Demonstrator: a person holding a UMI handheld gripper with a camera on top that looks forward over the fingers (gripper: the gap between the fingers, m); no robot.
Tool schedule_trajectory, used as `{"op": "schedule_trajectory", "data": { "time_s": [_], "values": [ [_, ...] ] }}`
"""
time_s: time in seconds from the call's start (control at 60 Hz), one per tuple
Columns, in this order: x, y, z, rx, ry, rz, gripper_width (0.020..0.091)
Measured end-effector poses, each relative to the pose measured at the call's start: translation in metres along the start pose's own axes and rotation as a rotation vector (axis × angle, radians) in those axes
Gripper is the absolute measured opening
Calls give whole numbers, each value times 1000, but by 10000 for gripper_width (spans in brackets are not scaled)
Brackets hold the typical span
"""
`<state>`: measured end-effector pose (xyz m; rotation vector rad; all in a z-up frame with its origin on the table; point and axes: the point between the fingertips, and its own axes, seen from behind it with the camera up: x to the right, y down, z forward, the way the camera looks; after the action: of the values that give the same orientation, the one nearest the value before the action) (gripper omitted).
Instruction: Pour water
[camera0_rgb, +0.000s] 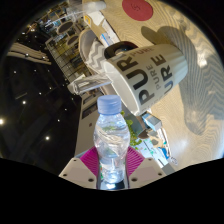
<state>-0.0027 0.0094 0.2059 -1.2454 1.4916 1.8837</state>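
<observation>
The gripper (112, 165) is clamped on the water bottle (110, 140), both pads pressing its sides. The bottle's cap looks still on. Beyond it stands a white mug (150, 68) near the tabletop (40, 110) edge. Next, I judge, it must tilt toward the mug.

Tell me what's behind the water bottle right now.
Beyond the water bottle, which is held between the gripper fingers, a white mug with dark lettering appears tilted. The bottle covers the surface directly behind it.

White mug (150, 68): "PURE" legible, second line partly readable.
</observation>
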Motion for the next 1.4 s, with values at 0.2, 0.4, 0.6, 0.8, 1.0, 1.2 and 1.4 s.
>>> {"op": "schedule_trajectory", "data": {
  "time_s": [0.2,0.4,0.6,0.8,1.0,1.2,1.4],
  "values": [
    [-32,30,3,-79,36,-194,306],
    [-121,32,-17,-60,47,-880,312],
    [-213,-9,-47,141,108,-1530,311],
    [-210,-118,-80,314,368,-1950,314],
    [-112,-223,-100,272,614,-1978,313],
    [-47,-267,-110,217,675,-1929,315],
    [-27,-278,-116,240,671,-1907,353]
  ]
}}
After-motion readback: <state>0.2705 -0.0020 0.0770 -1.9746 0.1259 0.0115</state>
